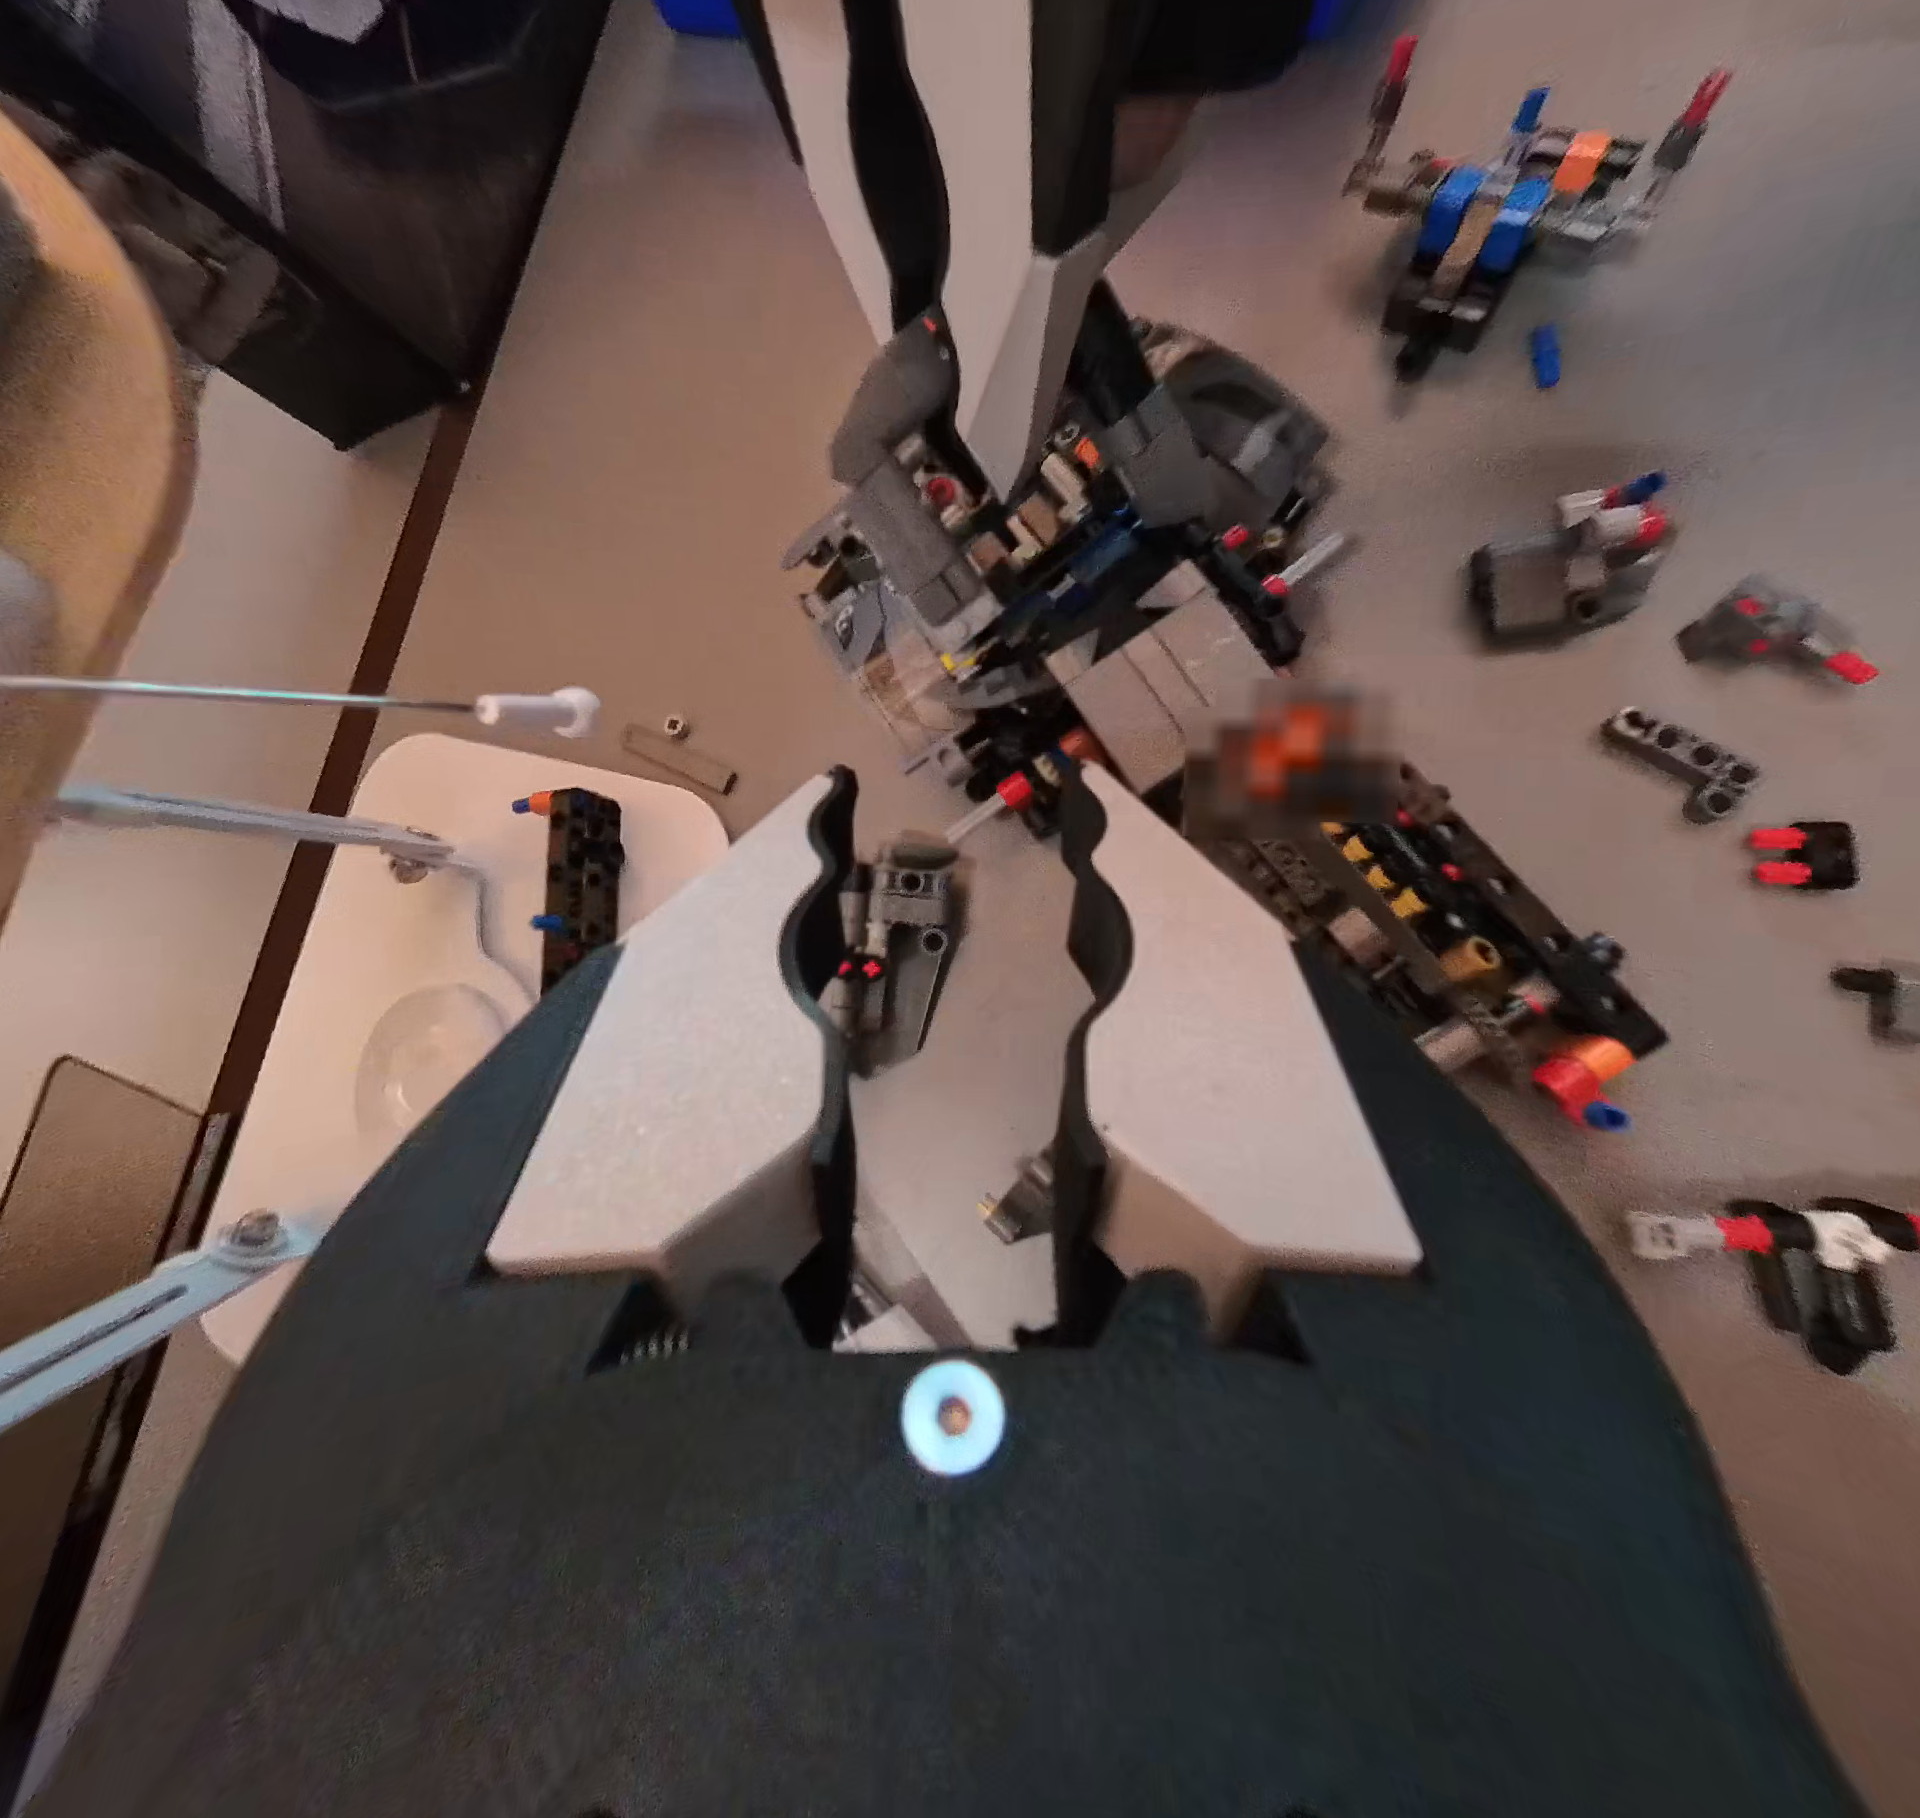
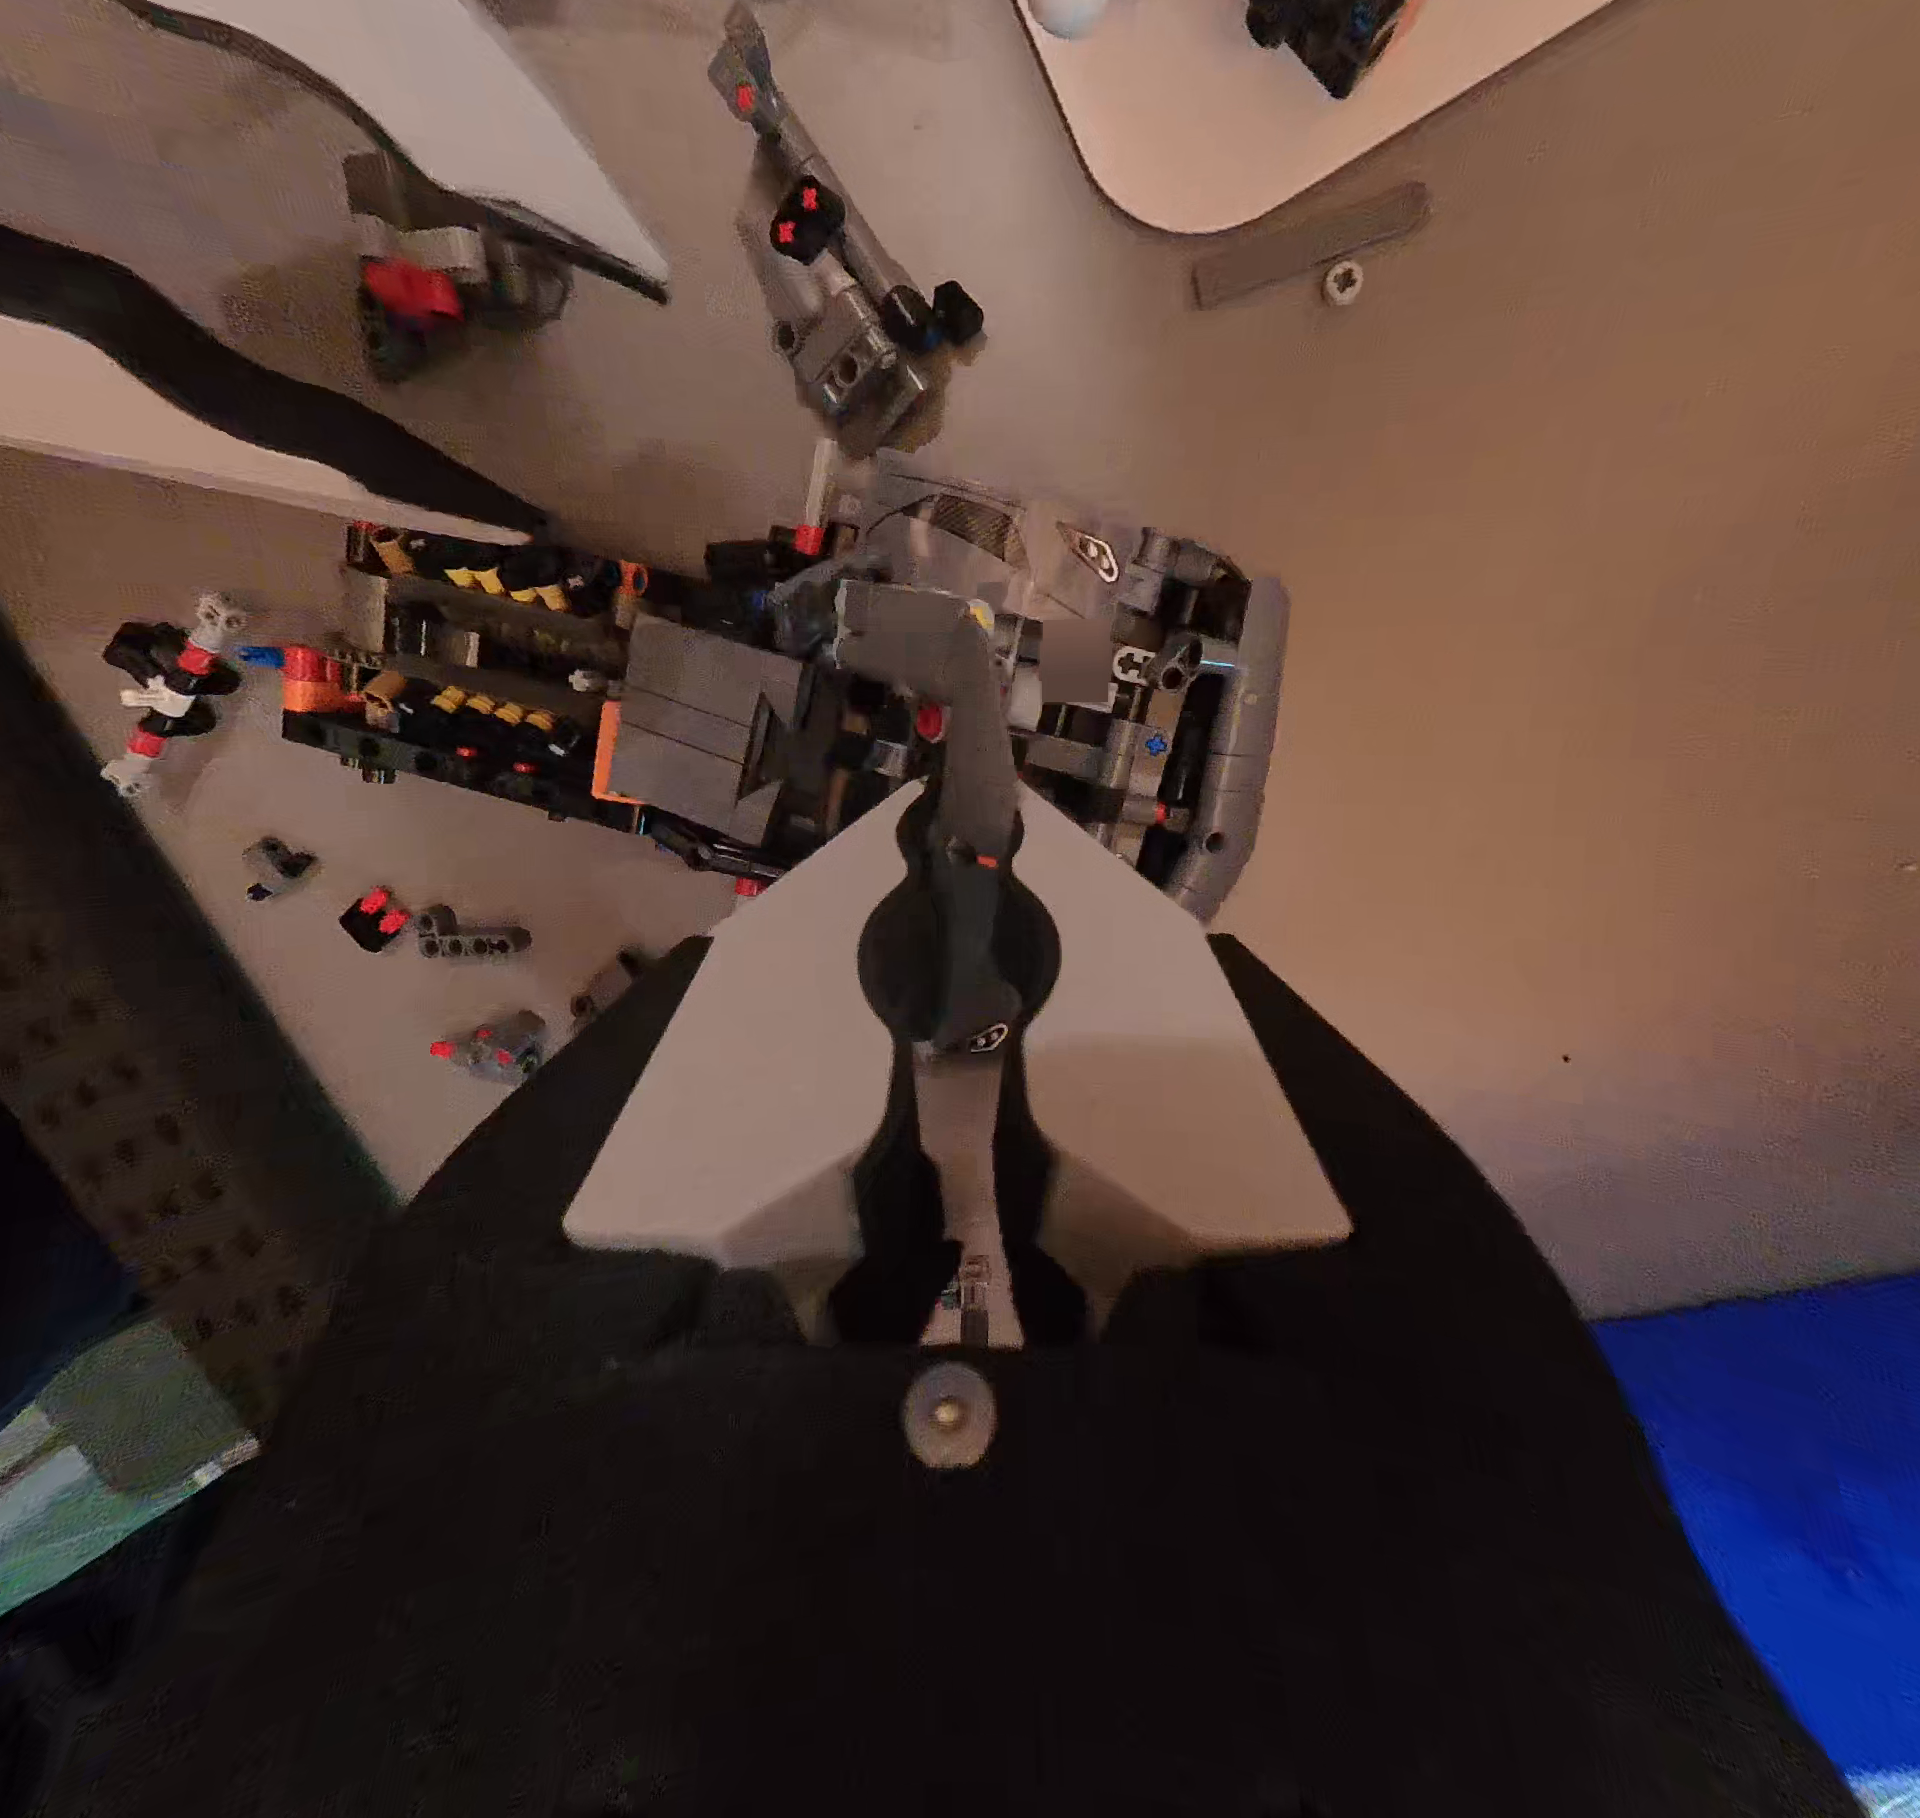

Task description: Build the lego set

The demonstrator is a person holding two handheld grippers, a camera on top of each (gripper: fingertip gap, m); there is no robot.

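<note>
The partly built grey and black lego car (image 1: 1049,573) lies on the tan table; in the right wrist view it (image 2: 727,698) runs across the middle. My right gripper (image 2: 961,807) is shut on a dark grey curved panel (image 2: 971,729) and holds it down against the car's middle. In the left wrist view this gripper (image 1: 966,407) comes in from the top with the panel (image 1: 899,386). My left gripper (image 1: 961,802) is open and empty, its fingers either side of a small grey sub-assembly (image 1: 899,937) that lies on the table. The sub-assembly also shows in the right wrist view (image 2: 842,314).
A white tray (image 1: 447,802) with a black beam (image 1: 584,864) sits at the left by the table edge. Loose sub-assemblies lie to the right, among them a blue and orange one (image 1: 1507,199) and a black angled beam (image 1: 1683,755). A dark box (image 1: 312,158) stands far left.
</note>
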